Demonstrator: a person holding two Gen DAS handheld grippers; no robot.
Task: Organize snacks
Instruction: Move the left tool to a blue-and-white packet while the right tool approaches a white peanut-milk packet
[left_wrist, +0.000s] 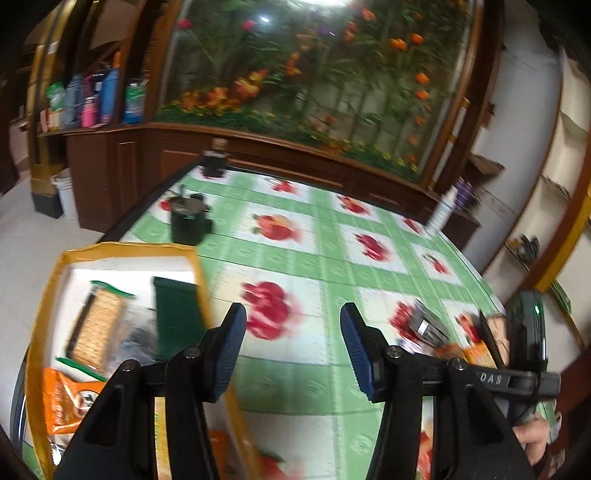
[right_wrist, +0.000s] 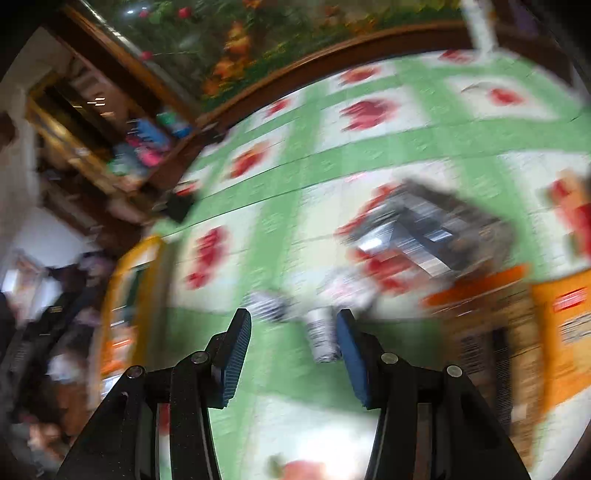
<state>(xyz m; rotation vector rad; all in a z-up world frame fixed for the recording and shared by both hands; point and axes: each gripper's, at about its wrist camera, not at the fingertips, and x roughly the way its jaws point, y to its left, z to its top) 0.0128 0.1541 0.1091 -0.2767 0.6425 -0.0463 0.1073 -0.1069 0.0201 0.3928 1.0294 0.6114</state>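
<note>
Over the green-checked, apple-printed tablecloth (left_wrist: 295, 258), you are holding both the left gripper (left_wrist: 293, 347) and right gripper (right_wrist: 293, 350) wide open and empty, right of the yellow-rimmed snack tray (left_wrist: 129, 249).

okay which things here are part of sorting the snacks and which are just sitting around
Job: yellow-rimmed tray, cracker pack, orange snack bag, dark foil packet, orange box, left claw, right claw.
Lying about: black mug, dark jar, white bottle.
</note>
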